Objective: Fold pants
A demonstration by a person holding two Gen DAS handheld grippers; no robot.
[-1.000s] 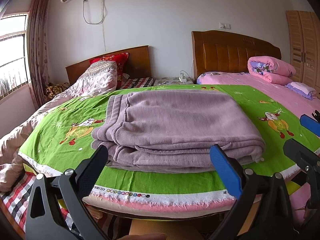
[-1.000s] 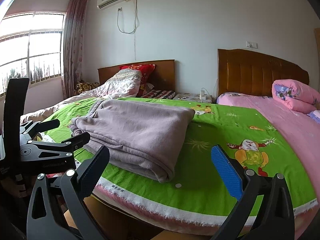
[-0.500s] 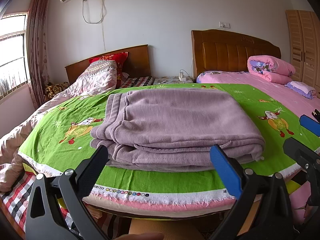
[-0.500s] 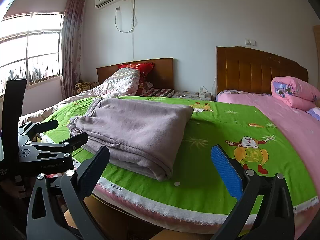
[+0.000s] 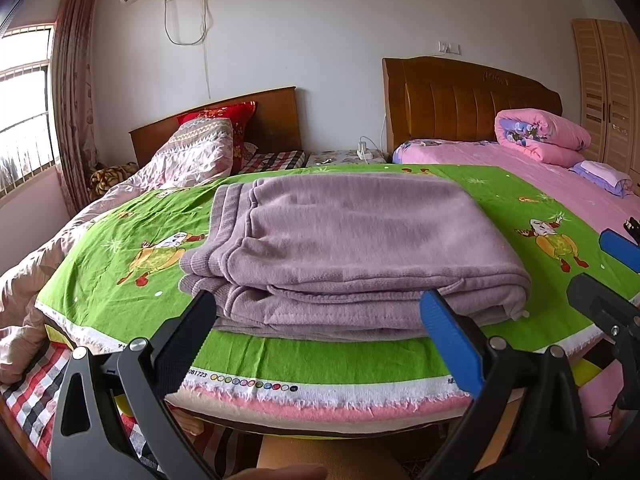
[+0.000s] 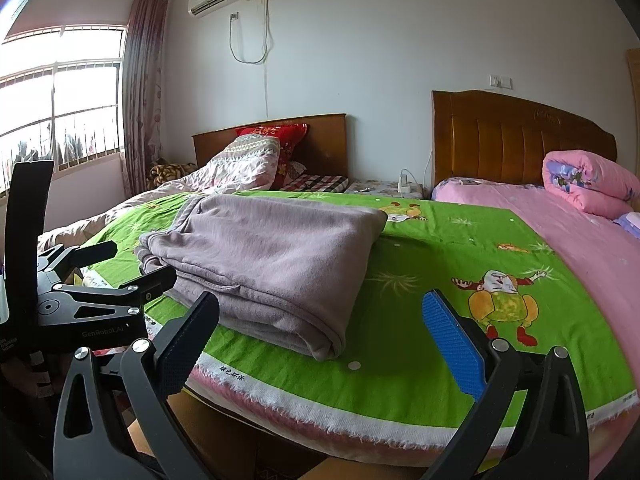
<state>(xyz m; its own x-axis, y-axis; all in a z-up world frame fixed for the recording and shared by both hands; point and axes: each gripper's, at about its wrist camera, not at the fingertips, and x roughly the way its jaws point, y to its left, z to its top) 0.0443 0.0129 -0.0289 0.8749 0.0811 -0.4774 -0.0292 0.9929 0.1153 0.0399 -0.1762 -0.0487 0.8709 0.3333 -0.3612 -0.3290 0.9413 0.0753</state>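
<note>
Your pants (image 5: 352,248) lie folded in a thick stack on the green sheet (image 5: 120,240), at 12 o'clock from the left gripper (image 5: 320,320). Both grippers are released and empty; the right gripper (image 6: 320,324) sits clear at the stack's 4 o'clock. Judging it done, back straight off without snagging edges.

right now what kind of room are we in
A home bedroom, most likely. Two beds with wooden headboards stand side by side, a rolled pink quilt lies on one, and the folded pants rest on a green sheet.
</note>
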